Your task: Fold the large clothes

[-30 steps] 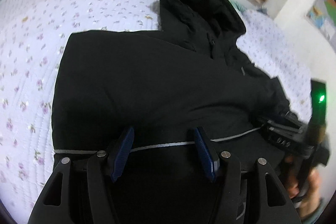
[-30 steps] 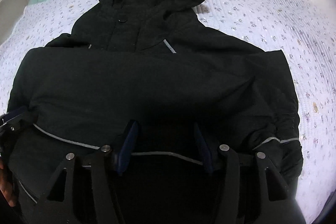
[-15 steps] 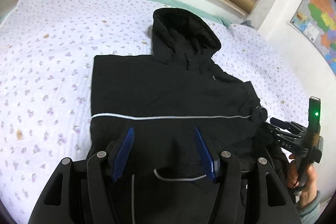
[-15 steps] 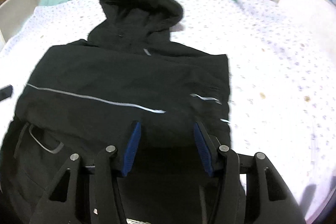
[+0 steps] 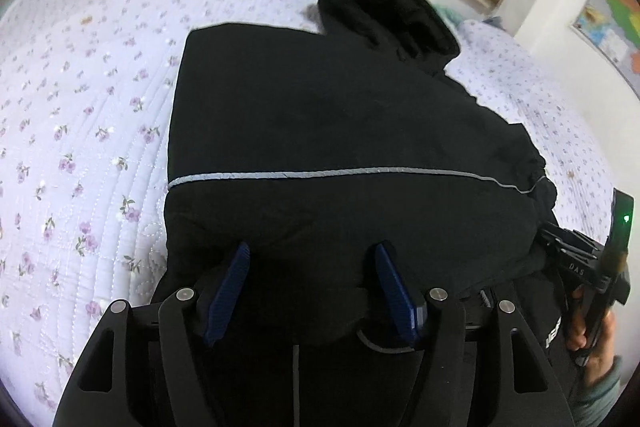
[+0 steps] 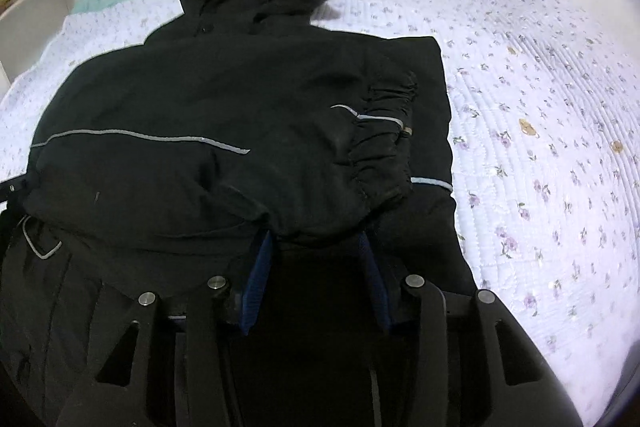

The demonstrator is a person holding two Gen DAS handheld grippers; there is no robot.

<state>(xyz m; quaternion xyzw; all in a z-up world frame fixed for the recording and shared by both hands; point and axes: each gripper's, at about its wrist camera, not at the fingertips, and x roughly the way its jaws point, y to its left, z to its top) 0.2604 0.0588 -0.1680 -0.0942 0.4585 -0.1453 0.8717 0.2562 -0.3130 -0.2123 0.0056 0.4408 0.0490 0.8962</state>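
Both hand-held grippers, left (image 5: pixel 312 259) and right (image 6: pixel 316 247), straddle the black jacket's (image 5: pixel 340 115) near fold.

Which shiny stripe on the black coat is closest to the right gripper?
In the right wrist view, the short pale stripe at the jacket's right edge, just ahead of the right gripper. The cuff stripe and long stripe lie farther off.
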